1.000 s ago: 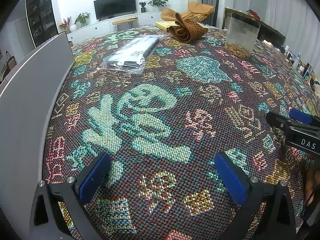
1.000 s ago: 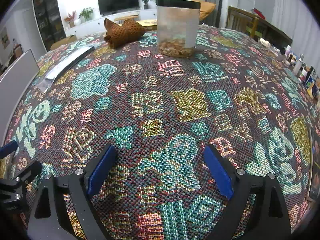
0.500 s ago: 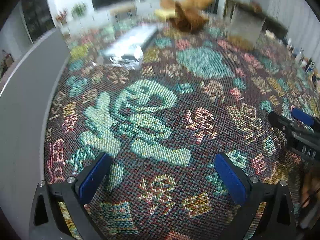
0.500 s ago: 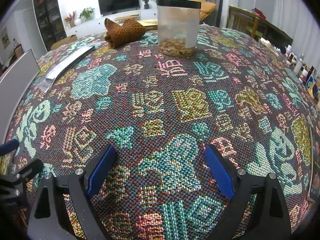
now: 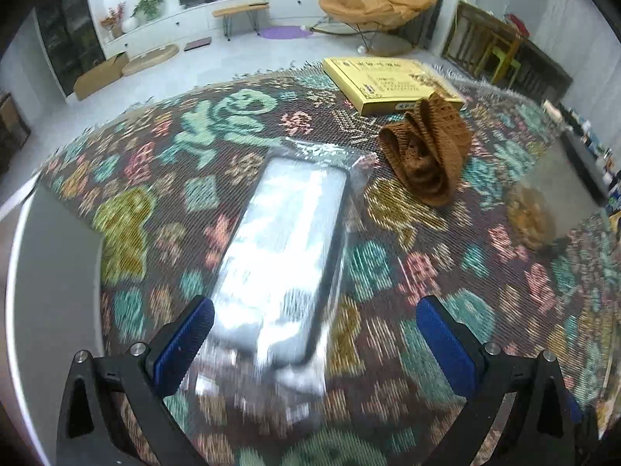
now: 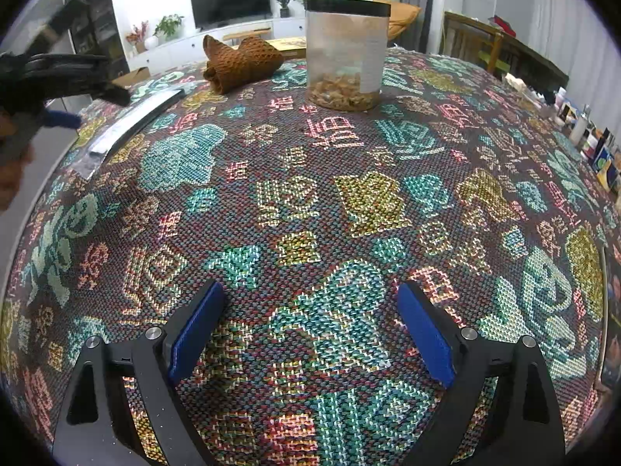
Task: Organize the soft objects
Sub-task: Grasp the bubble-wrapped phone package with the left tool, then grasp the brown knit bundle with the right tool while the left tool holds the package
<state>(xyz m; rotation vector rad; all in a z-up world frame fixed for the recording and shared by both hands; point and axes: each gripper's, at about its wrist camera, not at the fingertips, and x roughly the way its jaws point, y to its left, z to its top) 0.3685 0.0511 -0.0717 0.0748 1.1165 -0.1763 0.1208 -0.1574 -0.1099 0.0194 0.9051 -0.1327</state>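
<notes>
Plastic-wrapped flat pack (image 5: 287, 248) lies lengthwise at frame centre of left view, blurred, on patterned table (image 5: 446, 272); its near end sits between the wide-open pads of left tool (image 5: 314, 334), no contact visible. Brown knit item (image 5: 427, 155) is upper right of it, apart, w/ yellow box (image 5: 388, 77) just behind. Right tool (image 6: 310, 328) also spread wide, empty, over bare cloth at lower centre; clear jar (image 6: 345, 54) stands top centre, nothing btwn.

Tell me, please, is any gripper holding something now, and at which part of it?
Nothing is held. The left gripper is open above the plastic-wrapped package, not gripping it. The right gripper is open over the bare tablecloth.
</notes>
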